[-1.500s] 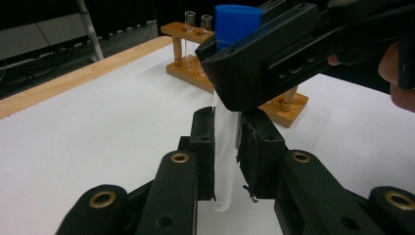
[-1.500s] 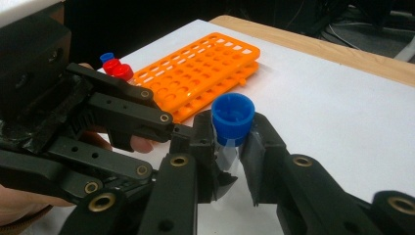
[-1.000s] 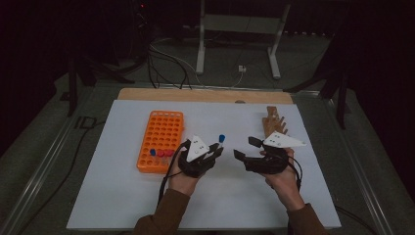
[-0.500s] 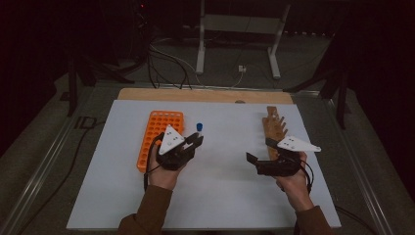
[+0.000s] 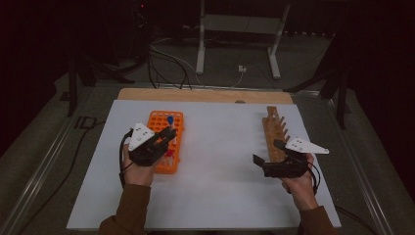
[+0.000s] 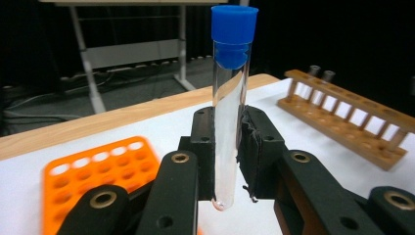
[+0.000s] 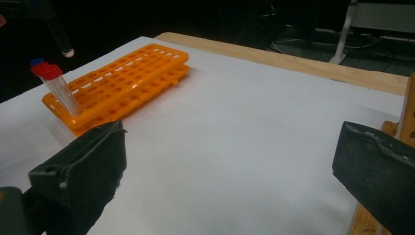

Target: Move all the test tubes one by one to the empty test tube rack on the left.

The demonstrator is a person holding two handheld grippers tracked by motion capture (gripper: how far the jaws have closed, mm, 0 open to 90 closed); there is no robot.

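My left gripper (image 5: 167, 135) (image 6: 226, 161) is shut on a clear test tube with a blue cap (image 6: 228, 112) (image 5: 170, 120), held upright above the orange tube rack (image 5: 164, 128) (image 6: 93, 181) at the table's left. A red-capped tube (image 7: 57, 86) (image 5: 169, 155) stands in that rack's near end. My right gripper (image 5: 268, 155) (image 7: 230, 166) is open with nothing between its jaws, low over the white table next to the wooden rack (image 5: 275, 132) (image 6: 342, 117) on the right.
A white sheet (image 5: 220, 161) covers the table, with a wooden strip (image 5: 205, 95) along its far edge. Beyond the table stand a metal frame (image 5: 237, 29) and cables on the dark floor. Bare sheet lies between the two racks.
The left gripper has carried the blue-capped tube leftward from the table's middle to above the orange rack. The right gripper has moved right and slightly nearer, beside the wooden rack.
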